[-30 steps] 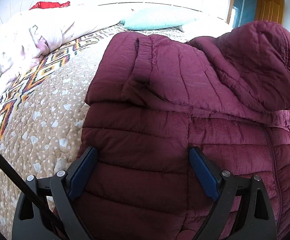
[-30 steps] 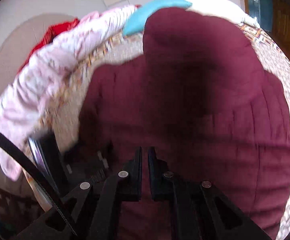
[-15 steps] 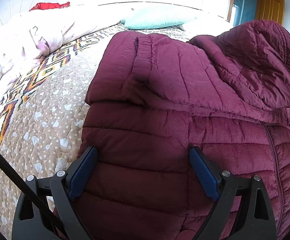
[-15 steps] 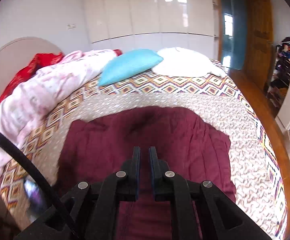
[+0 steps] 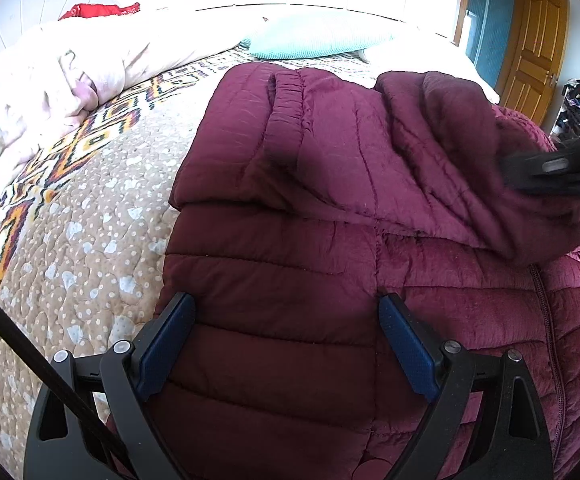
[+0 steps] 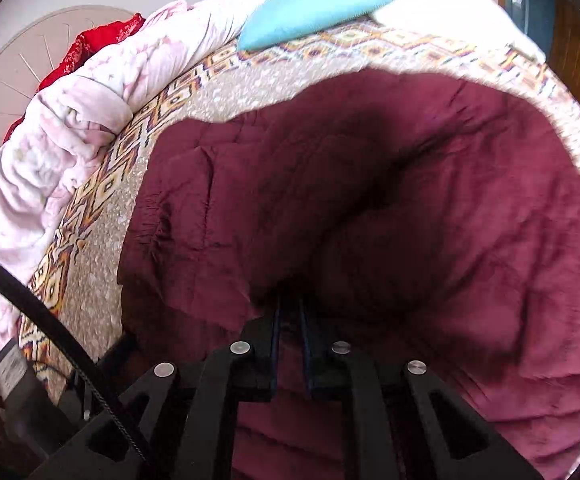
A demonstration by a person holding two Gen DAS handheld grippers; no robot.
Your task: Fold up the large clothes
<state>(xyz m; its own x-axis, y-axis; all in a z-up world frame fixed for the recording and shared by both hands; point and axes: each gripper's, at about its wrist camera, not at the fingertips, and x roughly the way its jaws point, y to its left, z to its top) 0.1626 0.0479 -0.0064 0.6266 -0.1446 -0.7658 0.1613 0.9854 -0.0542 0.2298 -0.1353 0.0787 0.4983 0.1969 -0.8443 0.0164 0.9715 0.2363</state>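
- Jacket [image 5: 290, 280]: maroon quilted, lying on the bed [image 5: 89, 240] towards its near edge, sleeve and hood folded over the body.
- Left claw [image 5: 285, 344]: spread wide, empty, resting on the lower panel.
- Right claw [image 6: 290, 316]: pinched narrow on the hood fabric.
- Handling advice: lay the hood flat along the centre; left claw pins the body.

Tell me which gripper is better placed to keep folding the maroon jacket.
Right. The right gripper is pinched on the jacket's hood; the left gripper hangs open over the body.
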